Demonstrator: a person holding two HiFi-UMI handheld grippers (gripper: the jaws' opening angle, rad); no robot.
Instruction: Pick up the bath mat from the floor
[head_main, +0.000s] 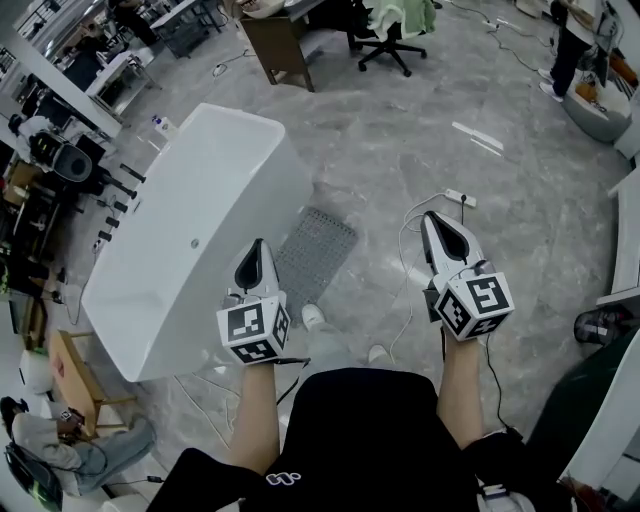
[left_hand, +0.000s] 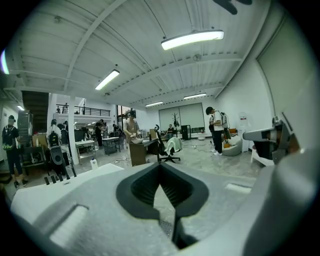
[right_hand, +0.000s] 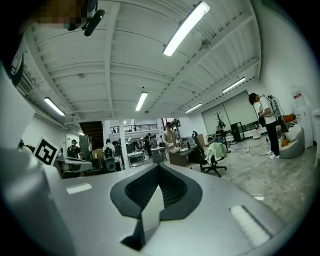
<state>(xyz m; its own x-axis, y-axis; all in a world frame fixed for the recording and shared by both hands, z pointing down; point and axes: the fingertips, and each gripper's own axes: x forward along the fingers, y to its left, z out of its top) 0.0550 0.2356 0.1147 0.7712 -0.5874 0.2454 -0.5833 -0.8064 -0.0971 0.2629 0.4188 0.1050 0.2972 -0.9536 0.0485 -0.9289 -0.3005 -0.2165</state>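
Head view, bath mat (head_main: 318, 248) beside bathtub (head_main: 175, 290)

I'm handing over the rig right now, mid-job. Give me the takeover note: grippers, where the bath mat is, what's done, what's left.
Left gripper: shut, empty, held up beside the white bathtub.
Right gripper: shut, empty, held out over the floor, with a white cable below it.
Bath mat: grey, flat on the floor alongside the bathtub, ahead of the feet, nearer the left gripper.
Done: nothing yet; the mat is untouched.
Left: open a gripper, lower it to a mat edge, grip, lift it off the floor.
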